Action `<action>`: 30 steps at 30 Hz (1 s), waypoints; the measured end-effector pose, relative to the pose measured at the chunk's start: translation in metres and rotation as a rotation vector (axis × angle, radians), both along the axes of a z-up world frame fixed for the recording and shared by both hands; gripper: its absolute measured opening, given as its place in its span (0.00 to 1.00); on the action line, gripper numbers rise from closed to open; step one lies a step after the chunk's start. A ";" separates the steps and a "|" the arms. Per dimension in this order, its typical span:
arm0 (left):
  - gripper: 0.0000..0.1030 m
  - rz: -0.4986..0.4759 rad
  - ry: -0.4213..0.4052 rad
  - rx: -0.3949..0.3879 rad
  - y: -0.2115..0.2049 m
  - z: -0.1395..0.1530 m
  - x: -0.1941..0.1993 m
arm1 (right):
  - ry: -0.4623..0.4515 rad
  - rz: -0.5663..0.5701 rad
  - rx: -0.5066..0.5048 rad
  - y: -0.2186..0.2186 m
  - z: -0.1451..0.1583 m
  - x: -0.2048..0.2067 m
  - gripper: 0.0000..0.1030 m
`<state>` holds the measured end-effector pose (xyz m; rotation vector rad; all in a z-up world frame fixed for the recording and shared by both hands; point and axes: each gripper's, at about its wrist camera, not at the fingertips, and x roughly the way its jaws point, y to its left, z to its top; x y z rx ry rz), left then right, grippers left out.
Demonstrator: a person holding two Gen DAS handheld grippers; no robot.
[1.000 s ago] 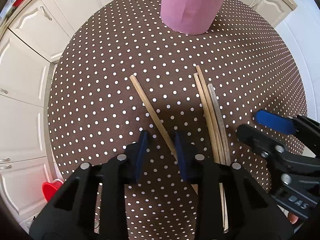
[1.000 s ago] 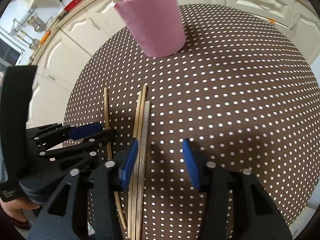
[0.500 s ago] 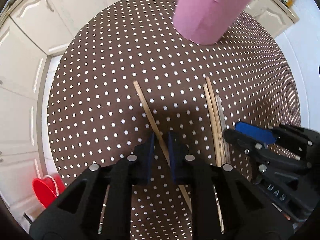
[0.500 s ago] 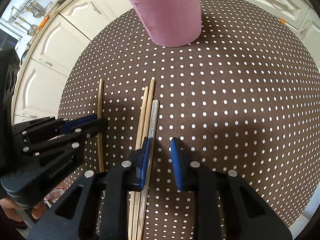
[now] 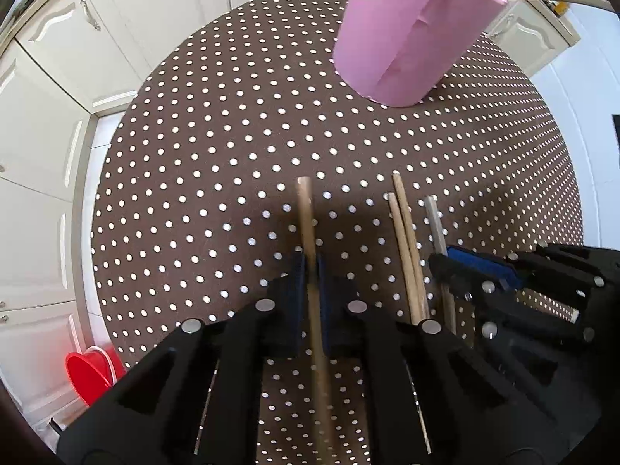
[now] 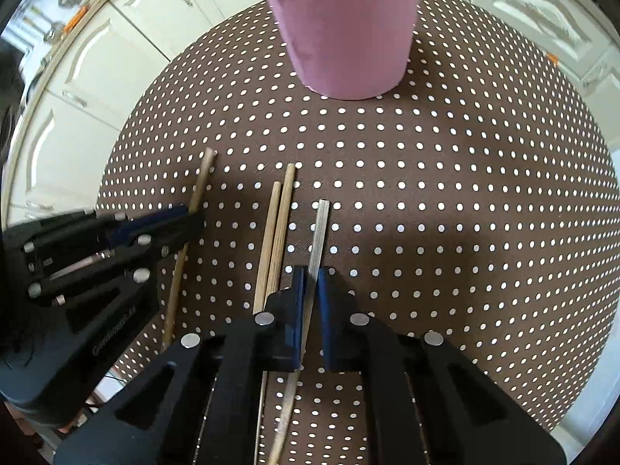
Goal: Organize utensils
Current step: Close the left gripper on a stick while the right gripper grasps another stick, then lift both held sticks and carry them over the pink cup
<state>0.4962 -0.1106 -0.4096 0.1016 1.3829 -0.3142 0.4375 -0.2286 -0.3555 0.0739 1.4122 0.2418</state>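
My left gripper (image 5: 309, 267) is shut on a wooden chopstick (image 5: 307, 224) and holds it just above the dotted brown table (image 5: 217, 162). My right gripper (image 6: 310, 283) is shut on a pale grey chopstick (image 6: 319, 228). Two wooden chopsticks (image 6: 277, 228) lie side by side on the cloth between the grippers; they also show in the left wrist view (image 5: 405, 240). A pink cup (image 6: 345, 27) stands at the far side of the table; in the left wrist view the cup (image 5: 403, 35) holds several sticks that poke out of its top.
White cabinets (image 5: 77, 77) surround the round table. A red bucket (image 5: 91, 376) sits on the floor at the left. The left gripper shows in the right wrist view (image 6: 116, 240), and the right gripper in the left wrist view (image 5: 503, 275).
Both grippers closed, the left on the wooden chopstick and the right on the grey chopstick. The held chopsticks have shifted and now point straight ahead from the jaws.
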 end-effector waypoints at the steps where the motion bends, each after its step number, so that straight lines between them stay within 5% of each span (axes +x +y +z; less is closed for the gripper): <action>1: 0.06 -0.008 -0.002 0.000 -0.008 0.004 -0.006 | 0.001 -0.001 0.005 -0.001 -0.001 0.001 0.05; 10: 0.06 -0.052 -0.053 -0.110 -0.016 0.038 -0.018 | -0.067 -0.102 0.132 -0.030 0.018 -0.010 0.04; 30: 0.05 -0.168 -0.362 -0.242 -0.006 0.183 -0.059 | -0.558 -0.192 0.149 -0.030 0.158 -0.060 0.04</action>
